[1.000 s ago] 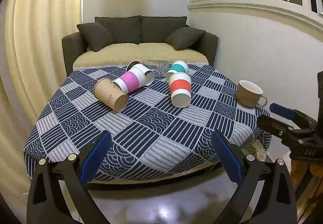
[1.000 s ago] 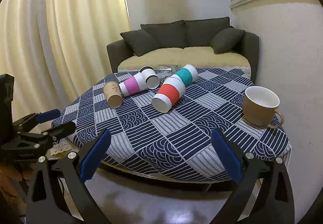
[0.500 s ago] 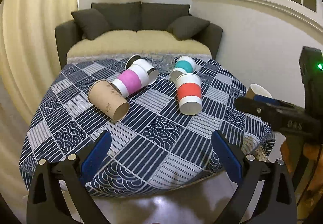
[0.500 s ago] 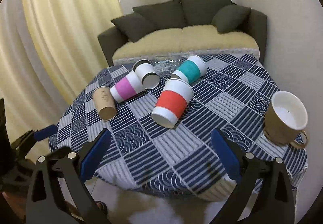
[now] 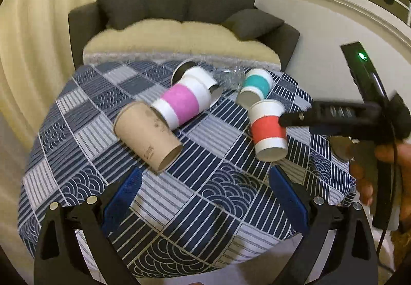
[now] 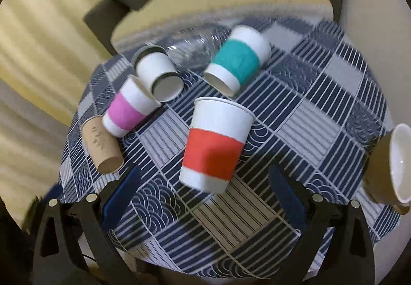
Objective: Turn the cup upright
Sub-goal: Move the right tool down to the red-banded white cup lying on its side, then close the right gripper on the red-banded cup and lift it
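Note:
Several paper cups lie on their sides on a round table with a blue patterned cloth (image 5: 221, 190). The red-banded cup (image 6: 214, 146) lies just ahead of my open right gripper (image 6: 204, 195); it also shows in the left wrist view (image 5: 268, 131), with the right gripper's finger (image 5: 295, 120) over it. A plain brown cup (image 5: 146, 134) lies just beyond my open left gripper (image 5: 204, 197). The pink-banded cup (image 5: 179, 102), a white cup (image 6: 159, 74) and the teal-banded cup (image 6: 236, 60) lie farther back.
A brown ceramic mug (image 6: 388, 167) stands at the table's right edge. A clear plastic cup (image 6: 191, 52) lies at the back. A dark sofa (image 5: 179, 18) stands behind the table, a curtain (image 5: 38, 28) on the left, a wall on the right.
Both grippers have moved forward and higher over the table. The right gripper has closed in on the red-banded cup. The cups have not moved.

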`<state>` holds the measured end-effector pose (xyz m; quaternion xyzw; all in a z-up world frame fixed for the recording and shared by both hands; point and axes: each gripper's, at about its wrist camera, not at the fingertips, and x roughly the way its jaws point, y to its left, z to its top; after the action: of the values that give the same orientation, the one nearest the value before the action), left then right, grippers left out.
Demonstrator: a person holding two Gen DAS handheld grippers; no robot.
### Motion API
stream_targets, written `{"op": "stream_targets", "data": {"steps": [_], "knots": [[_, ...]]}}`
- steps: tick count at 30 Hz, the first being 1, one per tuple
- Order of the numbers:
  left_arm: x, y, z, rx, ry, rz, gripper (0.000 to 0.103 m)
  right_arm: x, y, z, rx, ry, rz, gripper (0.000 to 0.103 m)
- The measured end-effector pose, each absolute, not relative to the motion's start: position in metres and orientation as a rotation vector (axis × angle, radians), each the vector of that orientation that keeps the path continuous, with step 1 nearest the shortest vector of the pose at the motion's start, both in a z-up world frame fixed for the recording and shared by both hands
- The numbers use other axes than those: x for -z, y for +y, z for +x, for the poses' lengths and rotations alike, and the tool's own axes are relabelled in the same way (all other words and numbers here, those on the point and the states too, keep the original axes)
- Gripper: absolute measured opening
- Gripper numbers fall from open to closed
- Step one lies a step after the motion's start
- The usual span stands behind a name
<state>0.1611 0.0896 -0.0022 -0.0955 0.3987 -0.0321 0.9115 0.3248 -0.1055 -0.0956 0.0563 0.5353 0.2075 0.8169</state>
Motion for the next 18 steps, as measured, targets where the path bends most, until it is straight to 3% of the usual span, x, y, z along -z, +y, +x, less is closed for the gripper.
{"op": "stream_targets", "data": {"steps": [6, 18], "knots": [[0.021, 0.108, 0.162, 0.078, 0.869, -0.274, 0.096, 0.116, -0.094, 0.350, -0.354, 1.273, 0.148, 0.096], [0.033, 0.113, 0.160, 0.103, 0.903, -0.244, 0.096, 0.139, -0.085, 0.368, -0.276, 1.379, 0.145, 0.077]]}}
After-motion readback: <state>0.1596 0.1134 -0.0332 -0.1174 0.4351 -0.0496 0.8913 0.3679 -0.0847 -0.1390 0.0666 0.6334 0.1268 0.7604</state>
